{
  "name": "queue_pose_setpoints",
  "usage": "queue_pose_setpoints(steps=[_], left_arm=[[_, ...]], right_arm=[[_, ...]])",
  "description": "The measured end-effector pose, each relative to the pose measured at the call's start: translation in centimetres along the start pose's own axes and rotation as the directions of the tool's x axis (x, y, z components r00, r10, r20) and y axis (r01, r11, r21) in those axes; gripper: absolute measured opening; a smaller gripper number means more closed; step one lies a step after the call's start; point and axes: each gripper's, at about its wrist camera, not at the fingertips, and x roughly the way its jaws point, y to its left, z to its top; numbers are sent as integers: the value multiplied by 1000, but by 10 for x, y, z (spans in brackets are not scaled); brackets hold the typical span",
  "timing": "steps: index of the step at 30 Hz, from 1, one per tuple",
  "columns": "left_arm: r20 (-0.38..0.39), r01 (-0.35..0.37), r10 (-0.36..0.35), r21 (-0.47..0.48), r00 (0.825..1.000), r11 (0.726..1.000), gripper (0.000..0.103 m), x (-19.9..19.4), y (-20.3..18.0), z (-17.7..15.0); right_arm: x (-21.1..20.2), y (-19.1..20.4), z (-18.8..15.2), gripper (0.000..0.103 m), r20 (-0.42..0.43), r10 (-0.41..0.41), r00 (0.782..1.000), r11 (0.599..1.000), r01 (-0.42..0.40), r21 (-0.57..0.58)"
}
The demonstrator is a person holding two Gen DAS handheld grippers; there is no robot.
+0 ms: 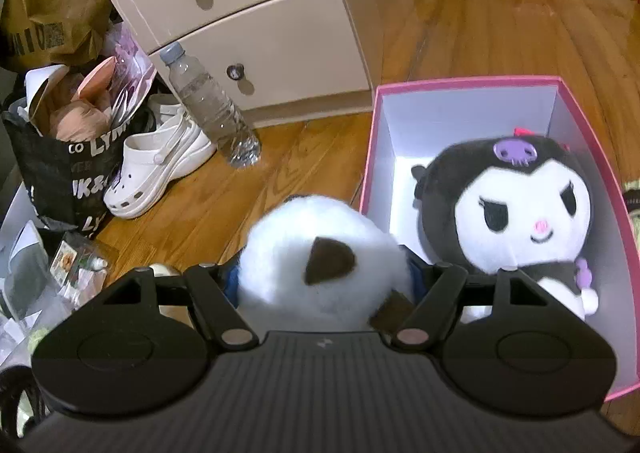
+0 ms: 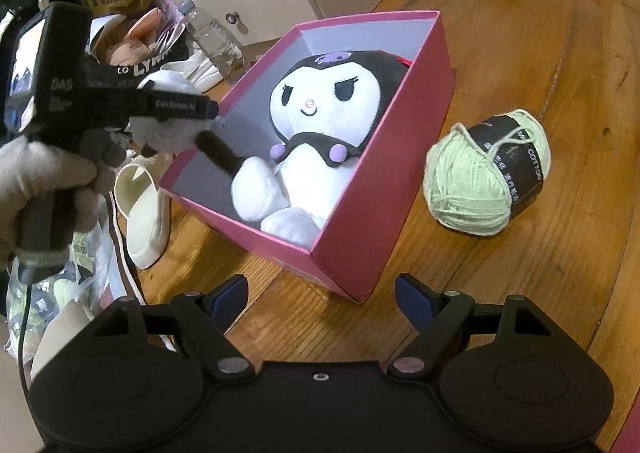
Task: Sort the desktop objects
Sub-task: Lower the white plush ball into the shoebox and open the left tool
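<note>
Between our left gripper's (image 1: 320,277) fingers sits a fluffy white plush (image 1: 316,257) with a dark brown patch, clamped on both sides by the blue pads. We hold it off the wooden floor (image 1: 480,33), just at the left wall of the pink box (image 1: 592,157). From the right wrist view the same toy (image 2: 168,121) hangs at the box's near left rim, and its dark tail (image 2: 218,153) reaches over the rim into the box (image 2: 380,189). We see a gloved hand (image 2: 44,181) gripping the left tool's handle. Our right gripper (image 2: 320,297) is low over the floor in front of the box's near corner, fingers wide apart with nothing between them. Inside the box sits a black-and-white doll (image 1: 516,213) with a purple skull on its hood, leaning against the far side. A ball of pale green yarn (image 2: 486,173) with a black label lies on the floor just beside the box's right wall. Beyond, we see a clear bottle (image 1: 208,105) leaning against a cream drawer unit (image 1: 256,25), white clogs (image 1: 160,169) beside it, and a black bag (image 1: 60,173) next to a brown paper bag (image 1: 52,1).
</note>
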Motion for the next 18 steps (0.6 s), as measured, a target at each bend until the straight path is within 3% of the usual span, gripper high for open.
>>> queue_pose_setpoints(steps=[8, 18], left_arm=[[-17, 123, -122, 88, 992, 989, 73, 0, -31, -5], [-77, 159, -154, 72, 985, 985, 72, 3, -41, -7]], right_arm=[[-2, -4, -6, 85, 5, 25, 1000, 1000, -25, 5], [-1, -7, -7, 85, 17, 21, 1000, 1000, -22, 8]])
